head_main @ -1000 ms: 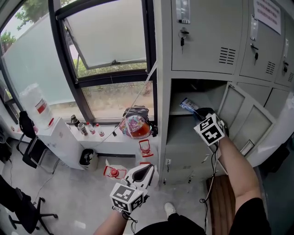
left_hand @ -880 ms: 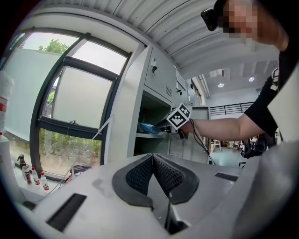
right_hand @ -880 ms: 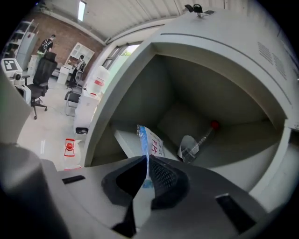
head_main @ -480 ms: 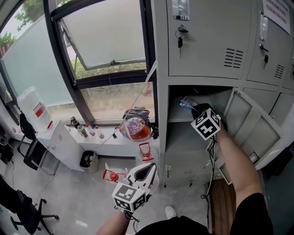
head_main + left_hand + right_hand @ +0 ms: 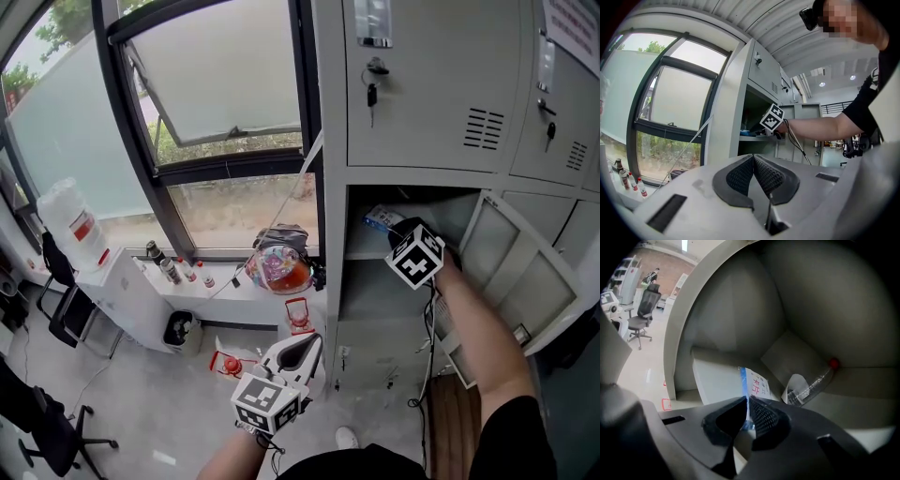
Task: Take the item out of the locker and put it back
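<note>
Packet: flat, white, blue-edged, red print

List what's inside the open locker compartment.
A blue-and-white packet, pinched by the right gripper, and a clear plastic bottle with a red cap lying behind it. The gripper body covers the shelf's near part.

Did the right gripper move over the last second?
Yes. The right gripper has gone deeper into the locker: its cube, earlier below the shelf edge, now sits level with it. Its jaws have just eased open slightly, packet between them.
</note>
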Demonstrator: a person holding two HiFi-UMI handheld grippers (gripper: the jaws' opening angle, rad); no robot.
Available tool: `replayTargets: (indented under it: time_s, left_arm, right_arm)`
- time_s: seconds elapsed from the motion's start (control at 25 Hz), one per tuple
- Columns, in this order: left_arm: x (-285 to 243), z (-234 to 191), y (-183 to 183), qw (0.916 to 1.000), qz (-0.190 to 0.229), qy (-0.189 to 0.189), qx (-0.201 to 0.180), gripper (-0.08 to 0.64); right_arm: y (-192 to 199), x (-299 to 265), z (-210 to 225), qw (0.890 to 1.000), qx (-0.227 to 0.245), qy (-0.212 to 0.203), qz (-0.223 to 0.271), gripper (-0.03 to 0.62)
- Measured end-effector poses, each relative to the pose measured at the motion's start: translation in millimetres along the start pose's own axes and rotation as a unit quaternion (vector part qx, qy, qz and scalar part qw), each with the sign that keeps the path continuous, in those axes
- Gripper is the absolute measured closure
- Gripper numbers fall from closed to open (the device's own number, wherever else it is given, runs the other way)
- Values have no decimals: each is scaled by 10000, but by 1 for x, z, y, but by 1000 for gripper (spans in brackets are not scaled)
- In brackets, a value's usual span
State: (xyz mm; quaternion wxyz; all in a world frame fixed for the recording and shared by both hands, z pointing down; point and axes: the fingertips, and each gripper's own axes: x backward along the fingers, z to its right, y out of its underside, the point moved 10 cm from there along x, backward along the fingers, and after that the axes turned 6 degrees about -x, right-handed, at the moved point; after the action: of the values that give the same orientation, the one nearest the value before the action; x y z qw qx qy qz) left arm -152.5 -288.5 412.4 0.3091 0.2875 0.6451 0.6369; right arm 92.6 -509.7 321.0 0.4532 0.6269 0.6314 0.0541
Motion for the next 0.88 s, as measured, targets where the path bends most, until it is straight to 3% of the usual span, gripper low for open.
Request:
replayTargets:
  time_s: [0.88]
  left_arm:
    - [12, 0, 1, 10000, -51, -40, 29, 543]
  right_arm:
    - [-1, 3, 1, 9996, -230, -163, 94, 441]
